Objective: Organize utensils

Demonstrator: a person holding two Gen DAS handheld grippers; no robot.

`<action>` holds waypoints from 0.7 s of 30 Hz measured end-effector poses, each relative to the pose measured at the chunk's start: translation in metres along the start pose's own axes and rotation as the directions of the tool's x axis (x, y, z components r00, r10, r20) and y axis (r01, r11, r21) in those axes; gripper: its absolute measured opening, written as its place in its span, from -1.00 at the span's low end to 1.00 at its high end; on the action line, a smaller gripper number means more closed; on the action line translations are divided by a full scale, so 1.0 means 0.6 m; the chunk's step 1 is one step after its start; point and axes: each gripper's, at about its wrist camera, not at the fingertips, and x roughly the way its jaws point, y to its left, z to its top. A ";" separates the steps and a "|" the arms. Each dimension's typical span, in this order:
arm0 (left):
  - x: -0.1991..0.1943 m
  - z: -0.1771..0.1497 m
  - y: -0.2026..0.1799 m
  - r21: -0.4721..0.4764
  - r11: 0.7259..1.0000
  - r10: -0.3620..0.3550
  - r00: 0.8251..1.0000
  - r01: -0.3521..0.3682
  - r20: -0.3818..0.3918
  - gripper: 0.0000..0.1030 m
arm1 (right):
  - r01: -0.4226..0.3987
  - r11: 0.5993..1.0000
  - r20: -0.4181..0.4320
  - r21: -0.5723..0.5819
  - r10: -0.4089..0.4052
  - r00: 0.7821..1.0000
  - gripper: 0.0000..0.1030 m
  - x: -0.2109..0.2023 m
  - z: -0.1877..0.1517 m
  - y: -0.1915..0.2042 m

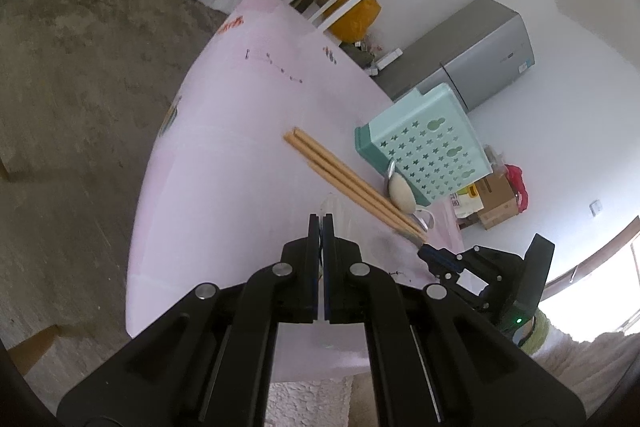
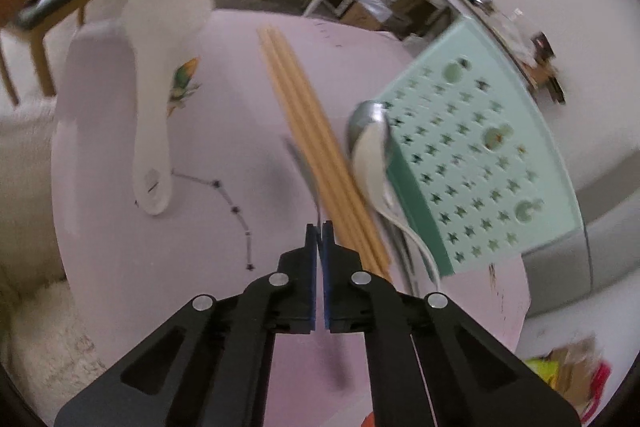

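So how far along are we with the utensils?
Done: nothing looks sorted yet; the teal rack lies on its side. In hand: the left tongs are shut on the white paddle. The right tongs are shut beside the chopsticks, on what I cannot tell. Left: the chopsticks and the metal spoon against the rack's edge.

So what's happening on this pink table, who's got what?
A person is sorting utensils with two handheld tongs. The left tongs are shut on a white scoop, held over the table. The right tongs are shut on a thin grey utensil; its kind is unclear. Chopsticks and metal spoons lie beside a tipped mint basket.
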 end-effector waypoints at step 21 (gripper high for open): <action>-0.060 0.027 -0.133 0.174 0.984 0.020 0.992 -0.042 0.124 -1.00 | 0.033 0.917 0.192 0.397 -0.118 0.974 -0.97 -0.077 -0.052 -0.100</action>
